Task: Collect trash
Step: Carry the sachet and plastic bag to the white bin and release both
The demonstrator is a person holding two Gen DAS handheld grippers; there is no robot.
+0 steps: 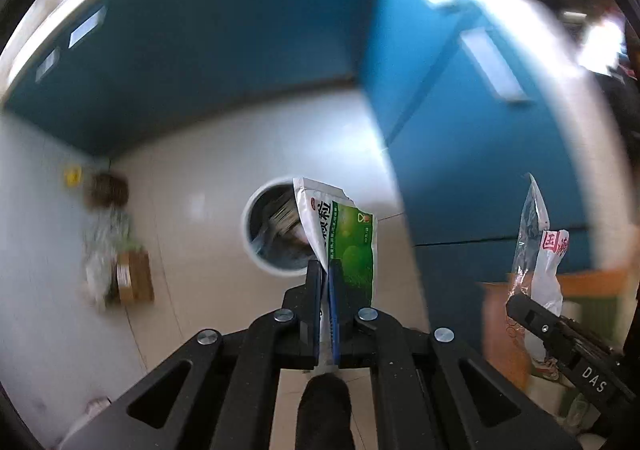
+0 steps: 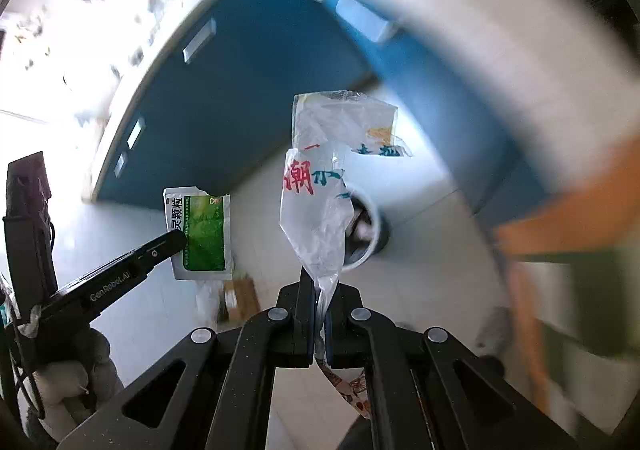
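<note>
While both grippers are held above a pale tiled floor (image 1: 208, 178) beside blue cabinets (image 1: 208, 62), each carries one piece of trash. The left gripper (image 1: 327, 270) has its jaws closed together on the lower edge of a sachet (image 1: 348, 238), a flat white and green packet with dark printed characters down its white strip and a torn, ragged top edge; the sachet stands upright out of the fingers. In the right wrist view the same sachet (image 2: 202, 234) appears at left, pinched at its side by the black tip of the left gripper (image 2: 182, 240), and a gloved hand (image 2: 76, 374) grips the handle below. The right gripper (image 2: 320, 290) is clamped on the twisted neck of a bag (image 2: 320, 202), a crumpled, translucent white plastic film bearing red and blue-green characters, widening above the fingers and folded over at the top; a patterned tail of it hangs below the jaws. In the left wrist view this bag (image 1: 538, 250) rises from the right gripper (image 1: 520, 300) at the right edge. A round white bin (image 1: 276, 226) stands on the floor beyond the sachet, with blurred contents inside; in the right wrist view the bin (image 2: 372, 234) lies just behind the bag. A cardboard box (image 1: 134, 282) sits on the floor near the left wall, blurred.
</note>
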